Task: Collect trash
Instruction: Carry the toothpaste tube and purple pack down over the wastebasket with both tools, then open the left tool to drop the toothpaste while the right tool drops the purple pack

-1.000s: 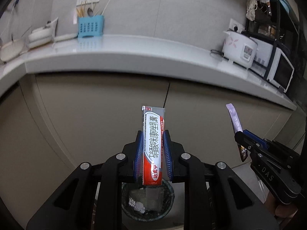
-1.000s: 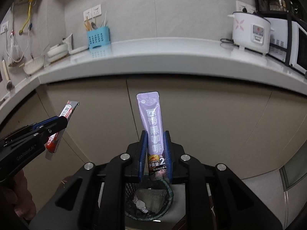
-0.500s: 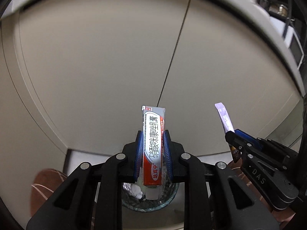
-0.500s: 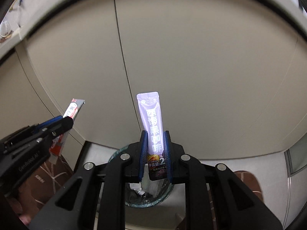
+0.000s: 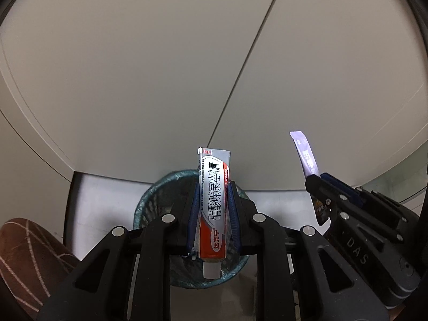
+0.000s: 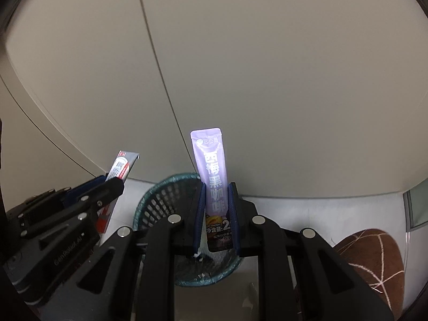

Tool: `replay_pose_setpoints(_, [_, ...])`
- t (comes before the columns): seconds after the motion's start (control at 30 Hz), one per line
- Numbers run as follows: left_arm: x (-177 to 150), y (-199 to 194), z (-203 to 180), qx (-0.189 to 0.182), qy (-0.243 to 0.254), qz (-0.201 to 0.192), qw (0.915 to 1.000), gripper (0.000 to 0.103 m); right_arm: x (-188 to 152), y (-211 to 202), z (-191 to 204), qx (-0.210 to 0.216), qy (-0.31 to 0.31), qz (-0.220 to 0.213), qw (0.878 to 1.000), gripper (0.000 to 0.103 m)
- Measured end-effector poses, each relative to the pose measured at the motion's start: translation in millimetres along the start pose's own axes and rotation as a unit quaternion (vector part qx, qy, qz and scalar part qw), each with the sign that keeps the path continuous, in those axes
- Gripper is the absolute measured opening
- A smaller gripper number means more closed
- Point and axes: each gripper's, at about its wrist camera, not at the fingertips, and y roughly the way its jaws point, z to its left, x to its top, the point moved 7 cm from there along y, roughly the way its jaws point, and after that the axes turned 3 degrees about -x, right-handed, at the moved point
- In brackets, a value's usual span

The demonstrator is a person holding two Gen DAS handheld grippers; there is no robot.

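Observation:
My left gripper is shut on a silver and red tube that stands upright between its blue pads, cap end down. My right gripper is shut on a purple sachet, also upright. Both hang above a teal mesh waste basket lined with a bag, which sits on the floor below the fingers. In the right wrist view the basket shows crumpled scraps inside. Each gripper also appears in the other's view: the right gripper with its sachet, the left gripper with its tube.
Beige cabinet doors rise right behind the basket. A brown rug with pale lines lies on the grey floor at the left, and its other part at the right.
Both grippers have dropped from counter height down to the cabinet fronts and tilted downward. The counter and appliances have left the view, and the basket now looms larger under the fingers. Both grips are unchanged.

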Motion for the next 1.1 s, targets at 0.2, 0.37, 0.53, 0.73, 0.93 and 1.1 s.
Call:
replay_pose_setpoints(0.2, [-6, 27, 3, -0.013, -0.007, 0.043, 0.999, 0.022, -8, 8, -5, 0.001, 0.012, 0.014, 1.0, 0.016])
replay_pose_setpoints(0.37, [-12, 38, 8, -0.016, -0.011, 0.053, 0.9984, 0.028, 6, 14, -2, 0.0, 0.01, 0.016, 1.0, 0.016])
replay_pose_setpoints(0.53, [-9, 31, 18, 0.017, -0.002, 0.028, 0.9995, 0.05, 5, 16, 1, 0.008, 0.008, 0.02, 1.0, 0.017])
replay_pose_setpoints(0.73, [-1, 11, 38, 0.062, 0.0, 0.006, 0.9981, 0.074, 1, 19, 16, 0.033, -0.021, 0.027, 0.999, 0.017])
replay_pose_setpoints(0.93, [6, 1, 53, 0.082, -0.002, -0.01, 0.9966, 0.089, -2, 32, 29, 0.05, -0.035, 0.041, 0.997, 0.017])
replay_pose_setpoints(1.1, [7, 2, 54, 0.086, -0.012, -0.005, 0.9962, 0.092, -4, 42, 36, 0.062, -0.04, 0.057, 0.996, 0.02])
